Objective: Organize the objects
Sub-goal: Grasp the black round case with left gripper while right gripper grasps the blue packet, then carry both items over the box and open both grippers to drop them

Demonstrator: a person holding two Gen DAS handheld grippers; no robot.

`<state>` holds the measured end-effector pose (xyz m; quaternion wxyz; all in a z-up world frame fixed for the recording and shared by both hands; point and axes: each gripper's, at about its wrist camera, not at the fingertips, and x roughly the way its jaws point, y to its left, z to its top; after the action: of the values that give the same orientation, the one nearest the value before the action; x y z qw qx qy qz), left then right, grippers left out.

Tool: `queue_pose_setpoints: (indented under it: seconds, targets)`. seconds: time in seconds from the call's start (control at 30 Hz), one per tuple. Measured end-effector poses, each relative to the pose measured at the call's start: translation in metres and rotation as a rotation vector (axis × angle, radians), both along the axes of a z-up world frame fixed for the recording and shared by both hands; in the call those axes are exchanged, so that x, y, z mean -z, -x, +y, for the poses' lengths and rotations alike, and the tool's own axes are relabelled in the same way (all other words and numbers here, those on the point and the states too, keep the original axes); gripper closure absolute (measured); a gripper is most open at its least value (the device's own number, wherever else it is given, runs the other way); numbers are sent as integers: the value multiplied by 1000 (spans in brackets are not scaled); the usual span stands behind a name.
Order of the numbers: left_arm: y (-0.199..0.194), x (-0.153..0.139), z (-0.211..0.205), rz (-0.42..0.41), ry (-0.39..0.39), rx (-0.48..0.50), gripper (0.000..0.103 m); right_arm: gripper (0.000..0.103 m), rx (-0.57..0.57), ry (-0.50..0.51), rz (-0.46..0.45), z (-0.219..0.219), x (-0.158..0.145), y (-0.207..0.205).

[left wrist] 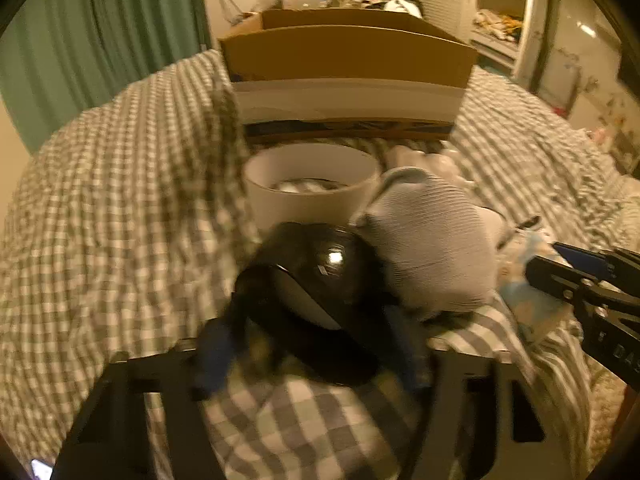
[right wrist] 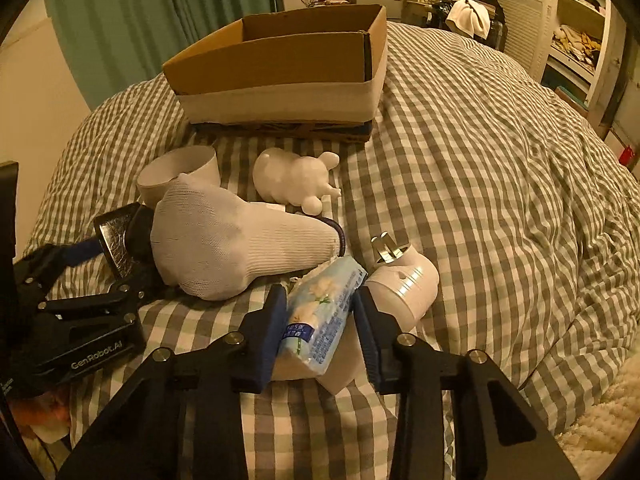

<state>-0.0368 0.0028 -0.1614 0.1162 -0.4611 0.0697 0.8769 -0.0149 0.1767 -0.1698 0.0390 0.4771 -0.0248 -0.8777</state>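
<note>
A glossy black rounded object [left wrist: 320, 276] with a grey panel lies on the checked bedcover. My left gripper [left wrist: 312, 358] straddles it, and through the blur both blue pads seem pressed against its sides. A white sock [right wrist: 224, 244] rests against the black object [right wrist: 138, 232]. My right gripper [right wrist: 320, 330] is shut on a light blue tissue pack [right wrist: 320, 312], pinched between its pads just above the cover. In the left wrist view the right gripper [left wrist: 548, 260] shows at the right edge.
An open cardboard box [right wrist: 280, 64] stands at the back of the bed. In front of it are a white cup [right wrist: 180, 168] and a white animal figurine [right wrist: 292, 176]. A white plug adapter [right wrist: 404, 280] lies just right of the tissue pack. The checked cover [right wrist: 500, 200] spreads to the right.
</note>
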Motion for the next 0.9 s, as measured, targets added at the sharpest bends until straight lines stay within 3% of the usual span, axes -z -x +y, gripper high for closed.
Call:
queue_pose_setpoints:
  seconds: [0.5,0.9]
  targets:
    - [-14,-19,-18,33,-19,-11,49,80,-1,-31,60,-9,-23,-7]
    - [-18,-74,-29,127,-71,-20,50,80,-3,-11,165,-12,-68,-13]
